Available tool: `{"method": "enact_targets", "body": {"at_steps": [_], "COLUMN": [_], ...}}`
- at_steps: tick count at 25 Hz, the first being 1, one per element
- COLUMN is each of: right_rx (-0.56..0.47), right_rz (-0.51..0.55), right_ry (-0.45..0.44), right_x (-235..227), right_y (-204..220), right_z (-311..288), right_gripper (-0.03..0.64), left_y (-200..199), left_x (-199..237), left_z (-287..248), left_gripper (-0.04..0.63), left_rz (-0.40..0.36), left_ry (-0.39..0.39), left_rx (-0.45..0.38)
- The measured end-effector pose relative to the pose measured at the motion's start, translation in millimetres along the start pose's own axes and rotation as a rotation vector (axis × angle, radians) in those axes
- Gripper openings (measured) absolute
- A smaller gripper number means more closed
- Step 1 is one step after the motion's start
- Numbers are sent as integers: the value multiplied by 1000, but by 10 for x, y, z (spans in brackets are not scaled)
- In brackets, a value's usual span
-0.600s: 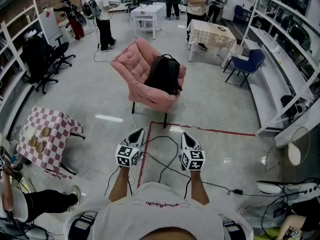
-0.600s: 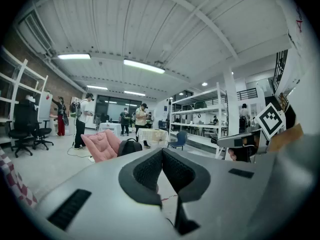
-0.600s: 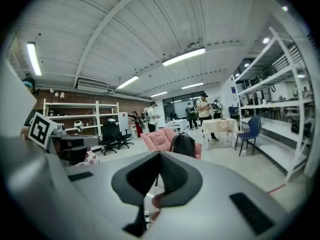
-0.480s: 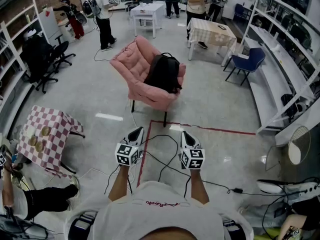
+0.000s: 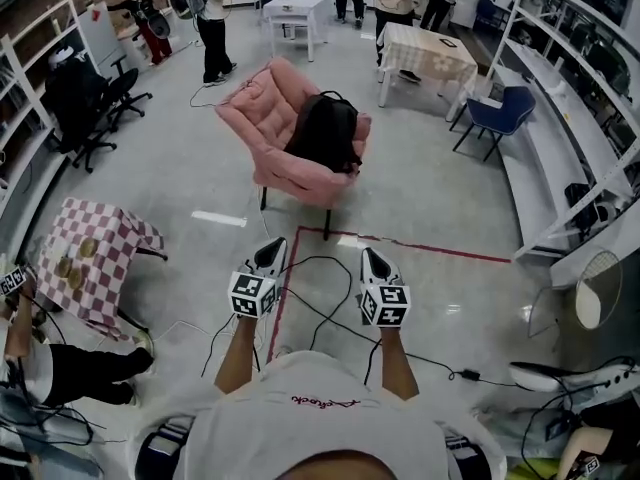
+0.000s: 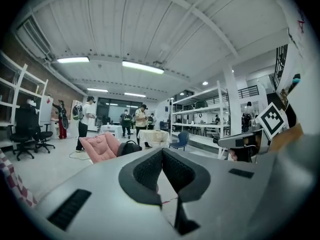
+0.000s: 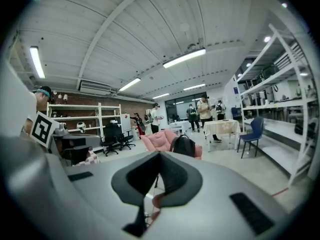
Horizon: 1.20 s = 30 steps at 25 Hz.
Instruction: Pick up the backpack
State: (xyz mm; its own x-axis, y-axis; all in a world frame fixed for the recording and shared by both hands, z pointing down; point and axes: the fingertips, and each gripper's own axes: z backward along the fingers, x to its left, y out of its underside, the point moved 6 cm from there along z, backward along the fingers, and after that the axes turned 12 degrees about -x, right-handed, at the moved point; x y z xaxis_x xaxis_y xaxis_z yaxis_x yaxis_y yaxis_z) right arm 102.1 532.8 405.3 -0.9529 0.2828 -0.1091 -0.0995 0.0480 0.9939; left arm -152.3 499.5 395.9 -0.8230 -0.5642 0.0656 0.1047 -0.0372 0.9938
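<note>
Head view: the black backpack (image 5: 323,133) rests on the pink armchair's (image 5: 262,118) seat, well apart from both tongs.

Left gripper view: left tongs (image 6: 161,153) pressed together, empty.

Right gripper view: right tongs (image 7: 159,155) likewise together, empty.

This looks like the approach step. Next, the person likely needs to move closer and spread the tongs.

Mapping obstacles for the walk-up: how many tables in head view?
3: a red-and-white checked cloth-covered table at left, a beige checked cloth-covered table upper right, a plain white table top centre. Others may be hidden or out of frame.
</note>
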Motion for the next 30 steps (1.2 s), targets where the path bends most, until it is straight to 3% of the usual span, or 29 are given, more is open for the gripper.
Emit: {"method": "enact_targets", "body": {"at_steps": [15,30], "right_rx": [23,34], "right_rz": [-13,-4], "right_ry": [-57,-38], "right_x": [-227,-501], "right_y": [186,234], "right_z": [-78,-774], "right_gripper": [18,18], "left_y": [194,415], "left_x": [-93,302], "left_z": [-104,-832], "left_gripper": [11,11], "left_rz": [-13,15], "left_ry": [-46,-20], "left_rx": [26,30]}}
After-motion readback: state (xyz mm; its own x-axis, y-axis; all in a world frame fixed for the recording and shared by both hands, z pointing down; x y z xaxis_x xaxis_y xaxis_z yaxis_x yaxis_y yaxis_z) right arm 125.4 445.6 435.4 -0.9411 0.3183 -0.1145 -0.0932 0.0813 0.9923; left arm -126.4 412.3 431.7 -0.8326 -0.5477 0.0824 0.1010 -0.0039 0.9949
